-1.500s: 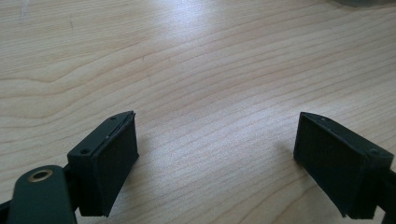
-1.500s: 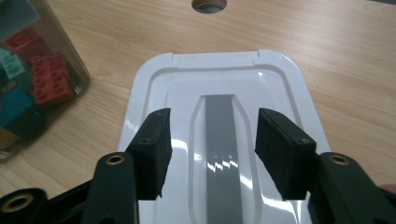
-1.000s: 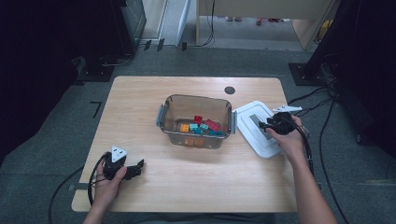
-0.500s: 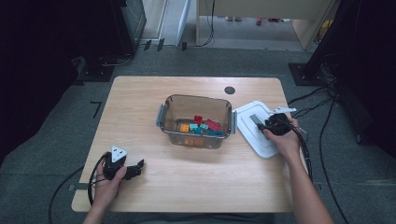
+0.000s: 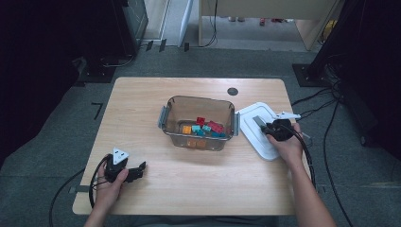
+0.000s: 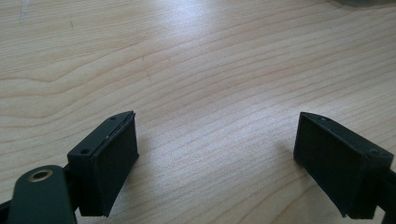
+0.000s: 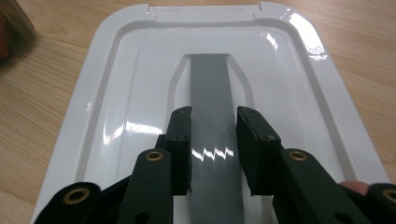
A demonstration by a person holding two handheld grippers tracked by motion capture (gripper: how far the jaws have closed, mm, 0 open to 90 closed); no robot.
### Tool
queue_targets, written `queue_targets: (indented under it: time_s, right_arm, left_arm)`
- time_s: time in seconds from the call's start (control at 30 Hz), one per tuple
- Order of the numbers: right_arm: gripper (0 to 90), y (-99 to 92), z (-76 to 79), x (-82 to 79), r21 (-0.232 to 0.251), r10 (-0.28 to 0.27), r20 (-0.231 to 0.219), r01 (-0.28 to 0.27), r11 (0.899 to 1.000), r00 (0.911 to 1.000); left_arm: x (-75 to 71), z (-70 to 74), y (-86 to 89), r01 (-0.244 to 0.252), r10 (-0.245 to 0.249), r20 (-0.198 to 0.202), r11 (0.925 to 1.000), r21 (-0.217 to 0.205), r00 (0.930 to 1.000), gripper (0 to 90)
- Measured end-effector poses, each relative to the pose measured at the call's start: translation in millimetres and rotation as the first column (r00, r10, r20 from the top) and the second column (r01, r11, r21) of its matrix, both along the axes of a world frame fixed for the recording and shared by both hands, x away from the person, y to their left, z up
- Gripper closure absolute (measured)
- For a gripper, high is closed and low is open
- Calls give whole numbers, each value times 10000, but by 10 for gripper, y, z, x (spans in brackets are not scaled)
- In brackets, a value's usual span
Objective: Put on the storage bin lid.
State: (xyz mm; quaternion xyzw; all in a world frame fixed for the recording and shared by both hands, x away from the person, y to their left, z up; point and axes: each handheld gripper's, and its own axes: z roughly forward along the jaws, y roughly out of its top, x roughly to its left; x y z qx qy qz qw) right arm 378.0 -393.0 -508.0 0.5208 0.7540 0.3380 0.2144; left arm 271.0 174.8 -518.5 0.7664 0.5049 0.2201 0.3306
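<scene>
At the lower left of the high view, the left gripper (image 5: 137,171) rests on the bare tabletop (image 5: 142,109), fingers spread wide with nothing between them. A clear bin (image 5: 198,122) of coloured blocks (image 5: 203,127) sits at centre. At right, the right gripper (image 7: 214,149) has been closing; its fingers pinch the grey handle (image 7: 210,88) of the white lid (image 5: 257,130).

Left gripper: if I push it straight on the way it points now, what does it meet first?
Probably nothing close: the left gripper points across bare table, jaws open. The clear bin lies farther off, roughly that way.
</scene>
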Motion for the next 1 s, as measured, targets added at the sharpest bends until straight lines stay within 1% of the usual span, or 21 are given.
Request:
queue_targets:
  time_s: [0.1, 0.17, 0.23, 0.33, 0.37, 0.43, 0.5, 0.63, 0.67, 0.73, 0.93, 1.0]
  right_arm:
    - [680, 1, 6, 2, -33, 8, -10, -8, 10000, 10000]
    - [681, -21, 21, 4, 108, -106, -145, 108, 9999, 9998]
    - [681, -31, 27, 4, 153, -157, -154, 160, 9998, 9998]
    - [680, -69, 83, -4, 221, -237, -110, 239, 9995, 9997]
    - [681, -87, 153, -14, 274, -292, 5, 291, 9992, 9996]
    - [681, -89, 179, -18, 272, -281, 22, 280, 9992, 9996]
    - [681, -99, 244, -29, 267, -309, 139, 305, 9992, 9994]
    - [680, -128, 355, -38, 240, -441, 215, 436, 9988, 9988]
    - [681, -134, 409, -40, 294, -469, 276, 461, 9985, 9985]
    - [681, -134, 433, -39, 318, -464, 300, 455, 9985, 9985]
    - [681, -123, 644, -19, 441, -576, 555, 552, 9975, 9968]
    - [681, -111, 731, -6, 393, -553, 558, 532, 9978, 9969]
  left_arm:
    - [0, 0, 0, 0, 0, 0, 10000, -3, 10000, 135]
    - [0, 0, 0, 0, 0, 0, 10000, -1, 10000, 135]
    - [0, 0, 0, -1, 1, 0, 10000, -4, 10000, 135]
    - [1, 0, 0, 2, -2, 0, 10000, 1, 10000, 135]
    - [0, 0, 0, 2, -2, -3, 10000, 0, 10000, 135]
    - [1, 0, 0, 0, 0, -1, 10000, -2, 10000, 135]
    - [0, 0, 0, 2, -2, -1, 10000, 0, 10000, 135]
    - [0, 0, 0, -1, 1, -2, 10000, 1, 10000, 135]
    - [0, 0, 0, -2, 2, 0, 10000, -3, 10000, 135]
    - [1, 0, 0, 1, -1, -2, 10000, -1, 10000, 135]
    - [1, 0, 0, -4, 4, -2, 10000, -1, 10000, 135]
    - [1, 0, 0, -7, 7, 0, 10000, 0, 10000, 135]
